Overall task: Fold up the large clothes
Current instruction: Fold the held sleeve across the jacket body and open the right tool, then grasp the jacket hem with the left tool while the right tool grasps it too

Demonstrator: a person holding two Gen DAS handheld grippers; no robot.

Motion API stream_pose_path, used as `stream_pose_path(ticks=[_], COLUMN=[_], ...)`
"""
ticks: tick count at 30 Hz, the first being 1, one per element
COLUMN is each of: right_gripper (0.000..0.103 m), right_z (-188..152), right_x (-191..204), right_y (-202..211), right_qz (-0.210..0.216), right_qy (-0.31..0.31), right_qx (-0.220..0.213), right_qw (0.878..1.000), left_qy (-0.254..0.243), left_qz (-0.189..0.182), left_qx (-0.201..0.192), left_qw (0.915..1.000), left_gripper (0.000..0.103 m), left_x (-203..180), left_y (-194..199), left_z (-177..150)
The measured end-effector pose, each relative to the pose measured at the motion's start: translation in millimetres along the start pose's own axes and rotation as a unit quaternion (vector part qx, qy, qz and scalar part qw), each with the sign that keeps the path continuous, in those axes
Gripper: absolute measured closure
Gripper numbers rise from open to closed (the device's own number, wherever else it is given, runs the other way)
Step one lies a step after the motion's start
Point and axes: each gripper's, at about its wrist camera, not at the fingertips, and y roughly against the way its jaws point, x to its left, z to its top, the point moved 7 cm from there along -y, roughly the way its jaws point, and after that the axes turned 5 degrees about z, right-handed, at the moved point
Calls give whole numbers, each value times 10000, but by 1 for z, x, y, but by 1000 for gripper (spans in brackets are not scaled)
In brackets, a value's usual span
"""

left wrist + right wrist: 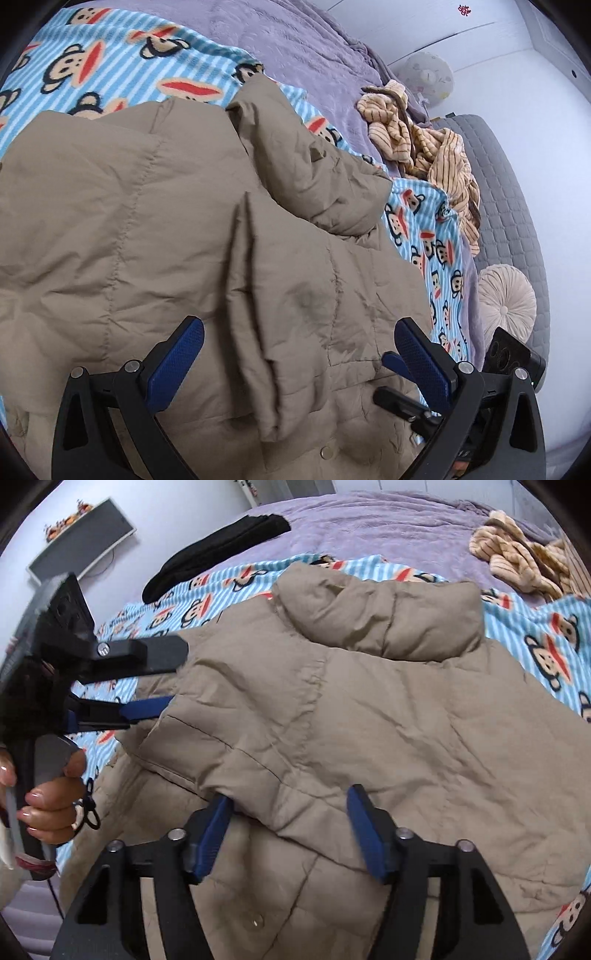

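A tan quilted puffer jacket point(147, 221) point(369, 720) lies spread on a blue striped monkey-print blanket point(110, 48) point(535, 627), its collar point(388, 616) at the far side. My left gripper point(297, 332) is open over the jacket, with a raised ridge of fabric point(251, 314) between its wide-set blue pads, which do not touch it. In the right wrist view it point(179, 675) reaches in from the left at the jacket's edge, held by a hand point(51, 805). My right gripper point(288, 805) is open with a folded edge of the jacket between its fingers.
The blanket lies on a purple bedspread point(295, 44). A crumpled beige striped garment point(424, 147) point(517, 561) sits at the far right, a black garment point(221, 557) at the far left. A round cushion point(506, 299) leans on a grey quilted headboard point(509, 192).
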Motion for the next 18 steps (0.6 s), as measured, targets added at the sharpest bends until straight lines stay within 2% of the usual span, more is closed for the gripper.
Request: stream_pose_path(ticks=[4,5,6,7,8,9,11,15,18], right_gripper=[35,39,56,71,78,82,93,94,94], right_z=[-24,-33,-45,-58,-70,-81,-97,-90,-73], right_x=[-58,-74,-93,-108,-123,-135,-153,-177,-186], right_y=[42,52,63,70,76,81,86,89,92], right_qz=[-151,-221,-282,-317,-353,-387,-478,-804,-1047], right_qy=[-898,-1124,-1403,-1637,-1880,-2067,-2257,-2259,-2150], right_qx=[-231,-279,-304,-287,-260,-240,-245,-504,-757], right_qw=[9956,9930,9892,9856,9812,9773,9727,9695,9680], left_qy=[-247,-281,-303,-301,-271,-178,-29,22,26], left_qz=[353,404,416,419,448,418,435,300,455], left_qx=[127,147,195,338,531,703,640,199,65], left_qw=[9990,9987,9985,9981,9972,9965,9970,9994,9989], left_gripper=[3,12,21,46,81,91,91,91,91], left_x=[-8,-11,-13,-15,-16,-16,-18,-27,-22], left_y=[-22,-27,-31,-37,-45,-52,-51,-26,-15], left_z=[1,1,2,1,-1,-3,-2,6,11])
